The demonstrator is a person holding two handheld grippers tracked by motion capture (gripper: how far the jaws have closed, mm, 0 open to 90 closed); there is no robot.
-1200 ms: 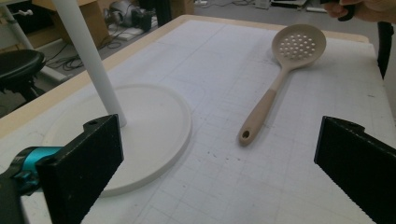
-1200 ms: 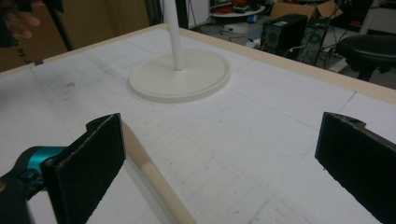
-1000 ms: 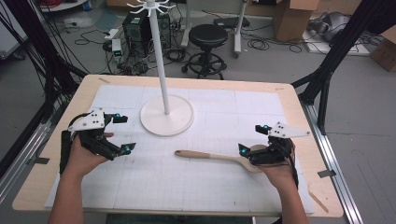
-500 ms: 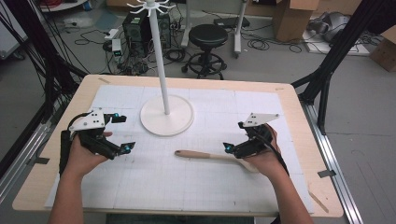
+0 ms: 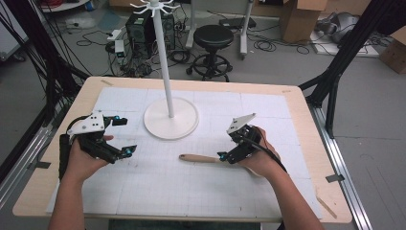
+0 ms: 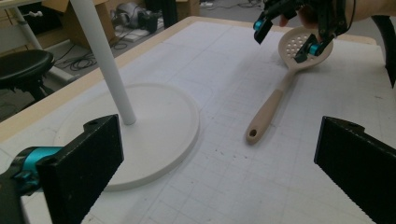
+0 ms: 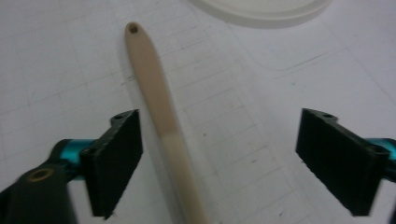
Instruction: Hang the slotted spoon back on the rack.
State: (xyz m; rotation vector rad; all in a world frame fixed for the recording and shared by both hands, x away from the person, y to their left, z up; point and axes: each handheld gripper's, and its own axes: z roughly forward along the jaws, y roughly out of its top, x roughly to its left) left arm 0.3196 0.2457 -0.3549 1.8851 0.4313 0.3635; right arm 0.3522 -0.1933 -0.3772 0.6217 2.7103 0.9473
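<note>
A beige slotted spoon (image 5: 201, 158) lies on the white gridded mat, handle pointing left and its perforated head (image 6: 299, 46) under the right hand. My right gripper (image 5: 229, 144) hangs over the spoon where the handle (image 7: 159, 102) meets the head. Its jaws have just been closing. The handle runs between them, close to the left jaw, and the pads stand clear of it. My left gripper (image 5: 125, 136) rests open at the table's left with nothing between its jaws (image 6: 222, 177). The right gripper (image 6: 289, 32) appears far off in the left gripper view.
A white stand with a round base (image 5: 171, 119) and a tall pole (image 5: 163, 62) sits at the back middle of the mat. The wooden table edge (image 5: 306, 120) frames the mat. A black stool (image 5: 214, 40), a computer and boxes stand on the floor beyond.
The right gripper has slid left along the spoon from its head end to the handle, with its jaws a little narrower. The left gripper has stayed put.
</note>
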